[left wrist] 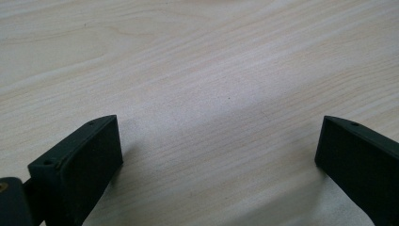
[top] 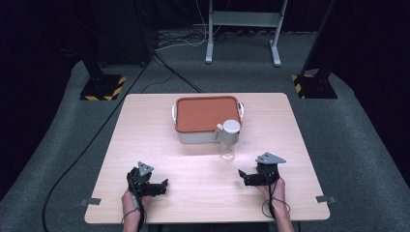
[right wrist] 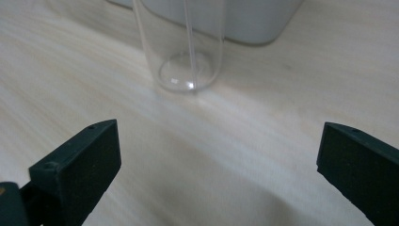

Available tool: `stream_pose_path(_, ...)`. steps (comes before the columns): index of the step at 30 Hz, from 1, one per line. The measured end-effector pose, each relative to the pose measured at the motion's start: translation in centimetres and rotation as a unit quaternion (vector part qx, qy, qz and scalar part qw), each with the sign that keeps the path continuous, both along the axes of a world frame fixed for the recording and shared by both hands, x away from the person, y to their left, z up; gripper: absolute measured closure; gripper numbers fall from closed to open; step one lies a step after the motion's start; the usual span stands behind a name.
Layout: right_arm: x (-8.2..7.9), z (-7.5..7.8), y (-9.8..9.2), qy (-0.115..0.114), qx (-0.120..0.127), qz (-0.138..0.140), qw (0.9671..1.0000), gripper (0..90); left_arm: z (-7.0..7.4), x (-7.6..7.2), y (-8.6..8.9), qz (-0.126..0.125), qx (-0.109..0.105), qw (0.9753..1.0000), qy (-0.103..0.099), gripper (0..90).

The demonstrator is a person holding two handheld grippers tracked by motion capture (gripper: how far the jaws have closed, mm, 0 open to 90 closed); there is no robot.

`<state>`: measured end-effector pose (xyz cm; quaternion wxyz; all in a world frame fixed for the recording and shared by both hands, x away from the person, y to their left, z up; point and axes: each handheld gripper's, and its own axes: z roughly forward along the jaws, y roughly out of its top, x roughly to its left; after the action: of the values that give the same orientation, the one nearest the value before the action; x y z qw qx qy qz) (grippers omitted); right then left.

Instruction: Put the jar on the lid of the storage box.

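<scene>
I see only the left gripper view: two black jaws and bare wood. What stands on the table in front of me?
Observer: A white box with an orange lid stands at the far middle of the table.
Operator: Is anything near it?
Observer: A clear bottle with a white cap stands upright just in front of the box's right end.
Operator: Where is the other gripper?
Observer: The right gripper rests at the near right of the table, jaws wide apart, holding nothing; its own view faces the bottle's clear base.
Operator: And mine?
Observer: The left gripper sits at the near left, open and empty too.
</scene>
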<state>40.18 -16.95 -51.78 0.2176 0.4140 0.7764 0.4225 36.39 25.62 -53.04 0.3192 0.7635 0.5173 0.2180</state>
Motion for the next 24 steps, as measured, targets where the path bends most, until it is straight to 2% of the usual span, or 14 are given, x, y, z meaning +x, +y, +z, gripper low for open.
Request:
stream_pose_path(1, 0.2, 0.4, 0.3, -0.010, 0.000, 0.002, 0.9999, 0.0, 0.0, 0.0, 0.0, 0.000, 0.000, 1.0000, 0.000, 0.8)
stream_pose_path(3, 1.0, 1.0, 1.0, -0.016, 0.009, 0.007, 0.9998, 0.0, 0.0, 0.0, 0.0, -0.001, 0.001, 1.0000, -0.001, 1.1)
stream_pose_path(4, 1.9, 1.5, 1.8, -0.023, 0.014, 0.010, 0.9996, 0.0, 0.0, 0.0, 0.0, -0.001, 0.001, 1.0000, -0.001, 1.1)
stream_pose_path(5, 1.9, 1.5, 1.8, -0.023, 0.014, 0.010, 0.9996, 0.0, 0.0, 0.0, 0.0, -0.001, 0.001, 1.0000, 0.000, 1.1)
stream_pose_path(9, 3.8, 2.1, 3.1, -0.029, 0.031, 0.018, 0.9989, 0.0, 0.0, 0.0, 0.0, -0.001, 0.001, 1.0000, -0.001, 1.1)
stream_pose_path(10, 4.4, 2.2, 3.7, -0.030, 0.042, 0.021, 0.9984, 0.0, 0.0, 0.0, 0.0, -0.001, 0.001, 1.0000, -0.001, 1.1)
stream_pose_path(17, 5.7, 2.0, 5.5, -0.038, 0.044, 0.028, 0.9979, 0.0, 0.0, 0.0, 0.0, -0.001, 0.001, 1.0000, -0.001, 1.1)
stream_pose_path(19, 6.0, 1.7, 6.3, -0.050, 0.045, 0.027, 0.9974, 0.0, 0.0, 0.0, 0.0, -0.001, 0.000, 1.0000, 0.000, 1.1)
stream_pose_path(24, 6.4, 1.2, 6.9, -0.058, 0.044, 0.027, 0.9970, 0.0, 0.0, 0.0, 0.0, -0.001, 0.000, 1.0000, 0.000, 1.1)
